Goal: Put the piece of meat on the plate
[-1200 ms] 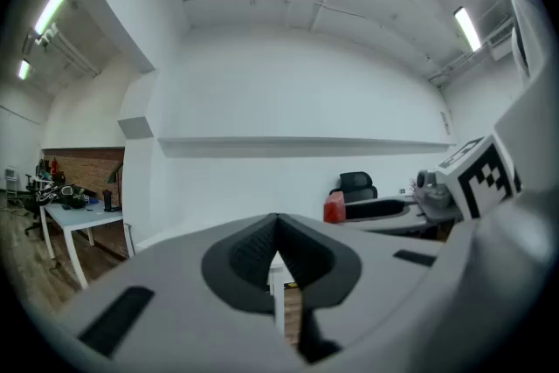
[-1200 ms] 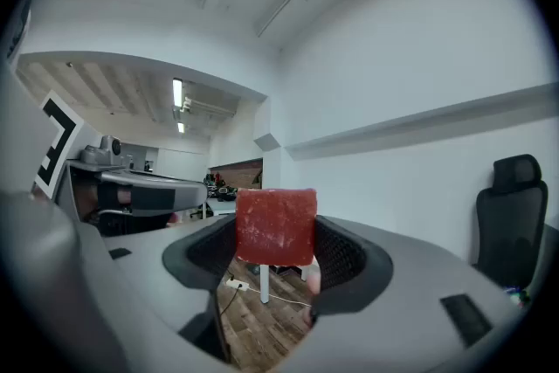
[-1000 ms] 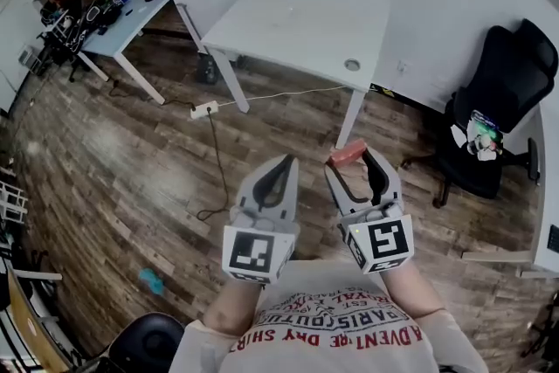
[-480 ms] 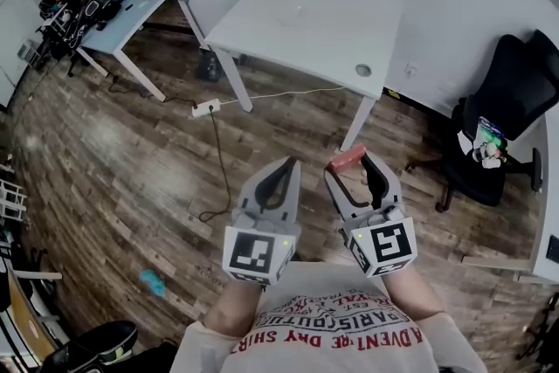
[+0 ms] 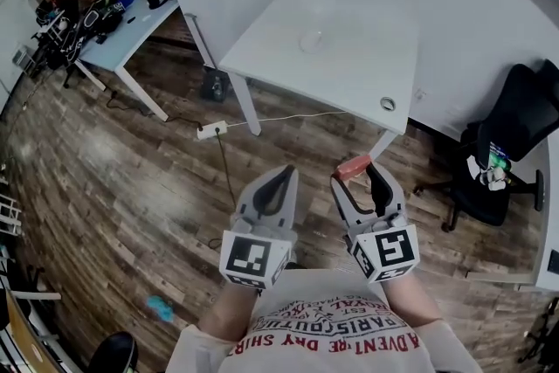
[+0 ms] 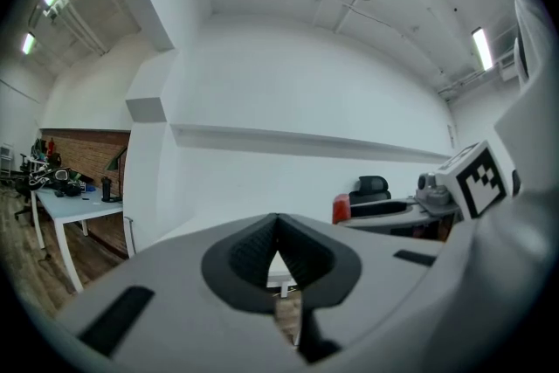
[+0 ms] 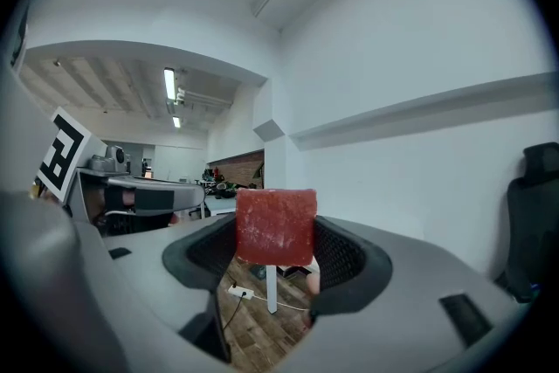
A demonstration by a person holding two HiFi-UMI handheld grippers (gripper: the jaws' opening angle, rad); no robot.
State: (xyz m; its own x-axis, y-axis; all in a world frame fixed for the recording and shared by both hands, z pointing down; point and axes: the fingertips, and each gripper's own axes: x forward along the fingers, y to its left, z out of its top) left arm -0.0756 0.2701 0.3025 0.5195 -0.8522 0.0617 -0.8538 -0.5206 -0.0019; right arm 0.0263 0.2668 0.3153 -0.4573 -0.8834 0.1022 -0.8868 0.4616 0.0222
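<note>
A red, block-shaped piece of meat is clamped between the tips of my right gripper, held over the wooden floor short of the white table. In the right gripper view the meat fills the gap between the dark pads of the right gripper. A pale round plate lies on the table, faint against the top. My left gripper hangs beside the right one, shut and empty; in the left gripper view the left gripper shows its pads meeting, with the meat off to the right.
The table has a cable hole near its front right corner. A power strip and cable lie on the floor by the table leg. A black office chair stands at right, a cluttered desk at far left.
The table and plate have come closer and shifted right in the head view. Both grippers keep the same pose, the right one still holding the meat.
</note>
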